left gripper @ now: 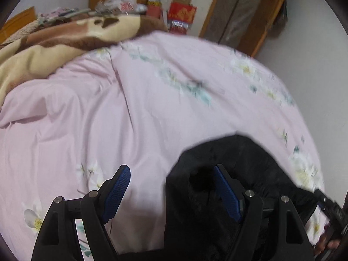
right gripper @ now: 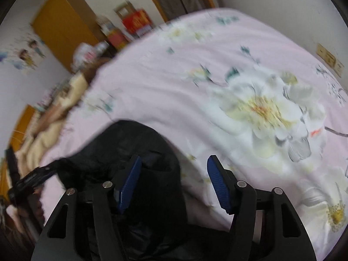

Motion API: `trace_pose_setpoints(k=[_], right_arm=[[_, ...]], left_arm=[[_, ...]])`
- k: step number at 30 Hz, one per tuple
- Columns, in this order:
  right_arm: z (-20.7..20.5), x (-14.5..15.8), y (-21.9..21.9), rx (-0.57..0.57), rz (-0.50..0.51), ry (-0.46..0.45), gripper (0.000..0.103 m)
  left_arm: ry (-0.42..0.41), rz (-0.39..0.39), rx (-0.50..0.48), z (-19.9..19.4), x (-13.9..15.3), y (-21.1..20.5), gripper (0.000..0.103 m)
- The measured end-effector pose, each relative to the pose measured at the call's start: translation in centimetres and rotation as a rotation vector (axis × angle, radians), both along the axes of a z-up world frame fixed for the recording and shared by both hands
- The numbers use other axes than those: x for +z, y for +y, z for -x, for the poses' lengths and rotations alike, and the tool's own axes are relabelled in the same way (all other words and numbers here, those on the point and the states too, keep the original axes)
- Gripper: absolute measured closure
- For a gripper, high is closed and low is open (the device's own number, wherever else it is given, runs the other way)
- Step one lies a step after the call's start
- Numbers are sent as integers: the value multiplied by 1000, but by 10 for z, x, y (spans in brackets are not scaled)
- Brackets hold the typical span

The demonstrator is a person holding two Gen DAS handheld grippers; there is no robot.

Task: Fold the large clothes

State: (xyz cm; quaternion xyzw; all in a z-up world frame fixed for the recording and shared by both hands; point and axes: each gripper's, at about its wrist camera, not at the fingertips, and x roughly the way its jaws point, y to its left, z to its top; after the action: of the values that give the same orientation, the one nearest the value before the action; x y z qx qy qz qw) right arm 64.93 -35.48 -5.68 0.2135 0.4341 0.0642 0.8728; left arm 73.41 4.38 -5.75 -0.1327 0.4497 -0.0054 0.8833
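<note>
A black garment (left gripper: 228, 174) lies bunched on the pink floral bedsheet (left gripper: 130, 108) at the lower right of the left wrist view. My left gripper (left gripper: 171, 171) is open above it, its right finger over the black cloth, its left finger over the sheet. In the right wrist view the same black garment (right gripper: 130, 143) lies at the lower left. My right gripper (right gripper: 174, 163) is open, its left finger over the garment, its right finger over the sheet (right gripper: 239, 87). Both views are blurred.
A brown and cream blanket (left gripper: 54, 43) is heaped at the bed's far left. Red boxes (left gripper: 180, 15) and clutter stand beyond the bed by a wooden door frame (left gripper: 239, 17). The other gripper (left gripper: 330, 213) shows at the right edge.
</note>
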Motion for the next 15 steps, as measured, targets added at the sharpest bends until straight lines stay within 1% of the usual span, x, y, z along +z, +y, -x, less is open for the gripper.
trace_pose_setpoints(k=[1,2,3,4,5,7,9,10,12,13,15], right_arm=[[3,5,1,29,-53,-29,39],[4,7,4,67,-96,-38,39],[4,7,12,141,-148,-28,40],[3,5,20,193,-147,-3,40],[3,4,31,231,-96,18,40],[8,1,49,293,7,34,41],[17,-3,59,347,29,40,44],[26,-2,65,379,71,19,44],[43,-2,73,453,165,-19,44],[46,-5,73,476,199,-9,44],[53,-15,75,496,299,19,44]], left_arm=[[-12,-8,-2,-1,5,0,25],[-15,-22,-8,-2,9,-1,25],[-17,-45,-19,-4,11,-4,25],[-14,-66,-24,-6,12,-7,25],[-5,-79,-26,-9,11,-9,25],[13,-66,-20,-13,6,-10,25],[35,-43,-14,-15,-2,-11,25],[52,-47,-17,-17,-7,-12,25],[90,-107,-7,-18,-19,-12,25],[109,-128,2,-18,-25,-10,25],[144,-124,25,-15,-39,-1,25]])
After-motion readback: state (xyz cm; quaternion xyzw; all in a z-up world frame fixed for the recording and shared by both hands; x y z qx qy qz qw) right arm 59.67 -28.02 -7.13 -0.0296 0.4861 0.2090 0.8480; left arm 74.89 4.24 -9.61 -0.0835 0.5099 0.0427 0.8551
